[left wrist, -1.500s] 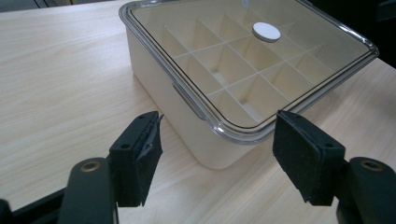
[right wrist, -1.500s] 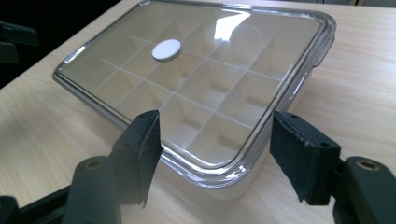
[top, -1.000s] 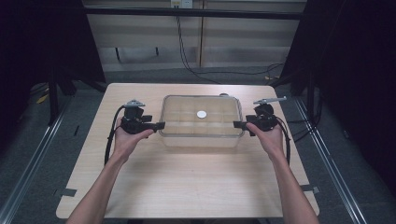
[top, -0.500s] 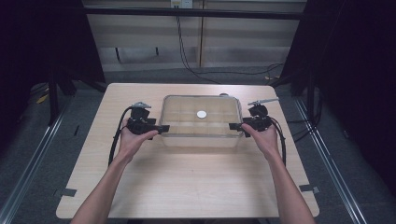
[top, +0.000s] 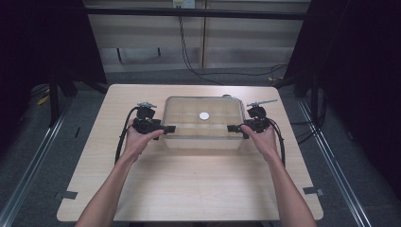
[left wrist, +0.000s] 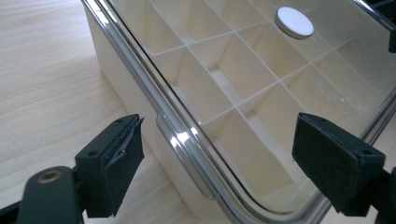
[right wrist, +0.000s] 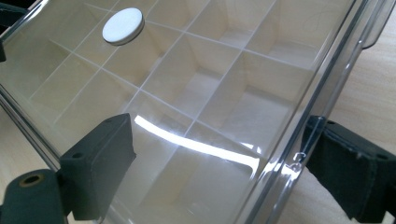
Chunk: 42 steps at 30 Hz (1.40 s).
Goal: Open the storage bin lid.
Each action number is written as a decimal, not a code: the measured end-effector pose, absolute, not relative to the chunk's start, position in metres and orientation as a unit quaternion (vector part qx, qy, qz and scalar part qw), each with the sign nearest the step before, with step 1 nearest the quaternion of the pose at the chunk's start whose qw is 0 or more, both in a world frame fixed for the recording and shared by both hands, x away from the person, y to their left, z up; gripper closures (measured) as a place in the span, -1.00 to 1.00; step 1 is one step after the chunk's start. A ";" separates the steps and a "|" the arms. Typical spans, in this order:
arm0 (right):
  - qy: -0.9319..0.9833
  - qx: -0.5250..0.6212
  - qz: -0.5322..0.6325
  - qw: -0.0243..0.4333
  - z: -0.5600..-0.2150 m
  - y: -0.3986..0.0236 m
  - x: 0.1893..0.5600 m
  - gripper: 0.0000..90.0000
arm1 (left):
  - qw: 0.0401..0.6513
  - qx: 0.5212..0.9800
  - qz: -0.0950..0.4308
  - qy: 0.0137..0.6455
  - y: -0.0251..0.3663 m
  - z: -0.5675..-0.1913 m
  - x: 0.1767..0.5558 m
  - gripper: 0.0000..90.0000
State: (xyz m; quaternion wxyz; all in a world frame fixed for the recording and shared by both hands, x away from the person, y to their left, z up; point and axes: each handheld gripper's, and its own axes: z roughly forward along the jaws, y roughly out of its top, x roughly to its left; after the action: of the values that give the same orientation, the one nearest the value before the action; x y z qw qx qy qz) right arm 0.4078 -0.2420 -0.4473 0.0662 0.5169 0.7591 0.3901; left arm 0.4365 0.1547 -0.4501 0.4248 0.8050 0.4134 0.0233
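1. Clear plastic forms the lid of the compartment box [top: 204, 122], which lies in the middle of the far half of the wooden table [top: 189, 189] in the high view. Its long axis runs from left to right. A white round knob [top: 204, 115] sits on the lid. No writing can be read. The left gripper [top: 165, 128] is at the left end of the box and the right gripper [top: 235, 127] at the right end.
2. In the left gripper view, the jaws stand wide and have just been opening. The rim of the lid with its clear tab [left wrist: 180, 149] lies between them, and the pads do not press on it.
3. In the right gripper view, the jaws are also wide and have just been opening. The box edge [right wrist: 280, 158] passes between them, apart from both pads. A small embossed mark on this edge is not readable.
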 end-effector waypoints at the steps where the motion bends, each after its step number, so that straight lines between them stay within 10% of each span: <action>1: 0.758 0.518 0.392 0.065 -0.448 -0.242 0.408 -0.78 | 0.424 0.808 0.022 0.409 0.154 -0.450 0.438 -0.62; 42: 0.724 0.528 0.427 0.122 -0.442 -0.242 0.400 -0.58 | 0.454 0.788 0.023 0.415 0.159 -0.452 0.437 -0.38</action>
State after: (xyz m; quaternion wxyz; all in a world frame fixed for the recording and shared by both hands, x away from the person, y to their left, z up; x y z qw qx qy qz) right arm 0.4003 -0.2424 -0.4421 0.1221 0.5281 0.7239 0.4267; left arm 0.4370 0.1592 -0.4521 0.4539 0.7884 0.4146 0.0227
